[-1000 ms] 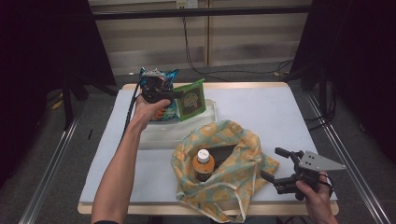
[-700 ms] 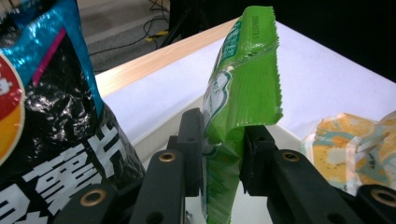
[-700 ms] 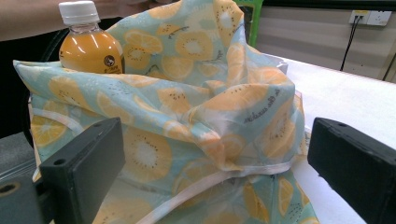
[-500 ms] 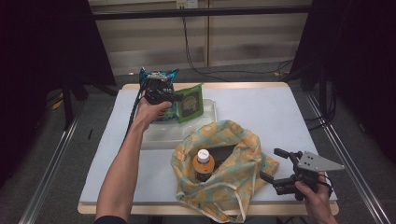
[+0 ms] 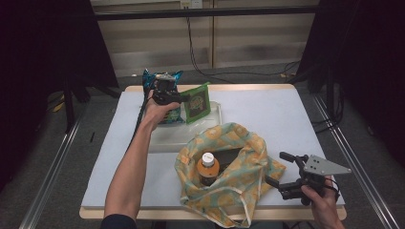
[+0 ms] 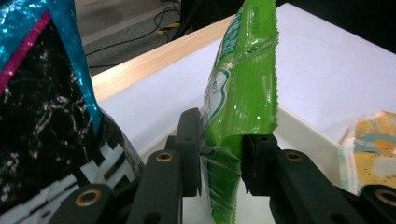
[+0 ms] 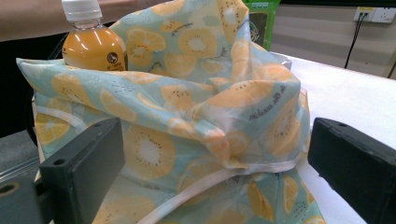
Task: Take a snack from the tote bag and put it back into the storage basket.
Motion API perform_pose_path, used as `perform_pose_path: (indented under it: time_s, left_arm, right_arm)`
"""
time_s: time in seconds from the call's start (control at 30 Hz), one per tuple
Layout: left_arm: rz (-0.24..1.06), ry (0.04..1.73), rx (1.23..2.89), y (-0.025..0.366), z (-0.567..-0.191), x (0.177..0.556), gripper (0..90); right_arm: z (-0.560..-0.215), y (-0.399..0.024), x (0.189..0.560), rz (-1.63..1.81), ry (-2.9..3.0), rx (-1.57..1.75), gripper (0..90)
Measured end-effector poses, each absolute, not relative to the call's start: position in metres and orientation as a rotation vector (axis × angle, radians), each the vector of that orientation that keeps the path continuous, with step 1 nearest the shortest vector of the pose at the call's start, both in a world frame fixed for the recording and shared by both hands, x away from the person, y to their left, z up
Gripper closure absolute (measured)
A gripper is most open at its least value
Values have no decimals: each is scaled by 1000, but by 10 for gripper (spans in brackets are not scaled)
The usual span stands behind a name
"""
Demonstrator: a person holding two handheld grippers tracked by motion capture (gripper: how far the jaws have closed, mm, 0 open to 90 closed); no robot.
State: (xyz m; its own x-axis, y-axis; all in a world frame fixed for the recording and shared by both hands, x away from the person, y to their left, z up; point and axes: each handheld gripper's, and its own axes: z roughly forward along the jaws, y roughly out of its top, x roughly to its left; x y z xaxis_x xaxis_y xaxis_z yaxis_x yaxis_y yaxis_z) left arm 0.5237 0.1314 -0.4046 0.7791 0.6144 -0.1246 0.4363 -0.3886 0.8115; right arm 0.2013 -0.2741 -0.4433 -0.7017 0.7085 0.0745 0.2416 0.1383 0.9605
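1. Left gripper [image 5: 184,98] is up at the far side of the counter [image 5: 267,114], its jaws clamped on the green snack packet [image 5: 198,101]; in the left gripper view the 2 black jaws pinch the lower edge of that packet [image 6: 243,88], and the grip has just eased a touch wider with the packet between them.
2. The packet stands upright from the jaws, tilted a little, above the white tray [image 5: 167,138] that lies just below the gripper.
3. Right beside the left gripper, on the person's hand side, stands the blue and black snack bag [image 5: 173,114]; in the left gripper view it [image 6: 42,116] looms just left of the jaws.
4. Right gripper [image 5: 282,168] sits low at the near right corner of the counter, jaws wide apart, nothing between the pads.
5. Just ahead of its open jaws is the fruit-print cloth bag [image 7: 196,116], mouth open, close but not touched.
6. Inside that bag stands an orange juice bottle [image 5: 208,168] with a white cap, upright, on the far side from the right gripper.
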Motion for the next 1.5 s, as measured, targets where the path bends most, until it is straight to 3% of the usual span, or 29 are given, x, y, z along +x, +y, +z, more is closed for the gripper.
perform_pose_path:
  time_s: [0.47,0.67,0.83,1.03,1.5]
  left_arm:
    - [298,810,1957,138,-390,528,572]
    - [302,799,1923,141,-384,522,558]
    - [262,789,1934,141,-386,516,658]
    - [184,769,1941,139,-393,505,892]
    - [97,825,2117,142,-437,481,900]
  right_arm:
    - [-444,-273,201,1593,2037,908,32]
    - [-444,-271,201,1591,2044,905,32]
    - [-444,-270,201,1592,2043,900,32]
    - [-444,-270,200,1590,2044,898,32]
    - [-445,-270,201,1582,2044,908,32]
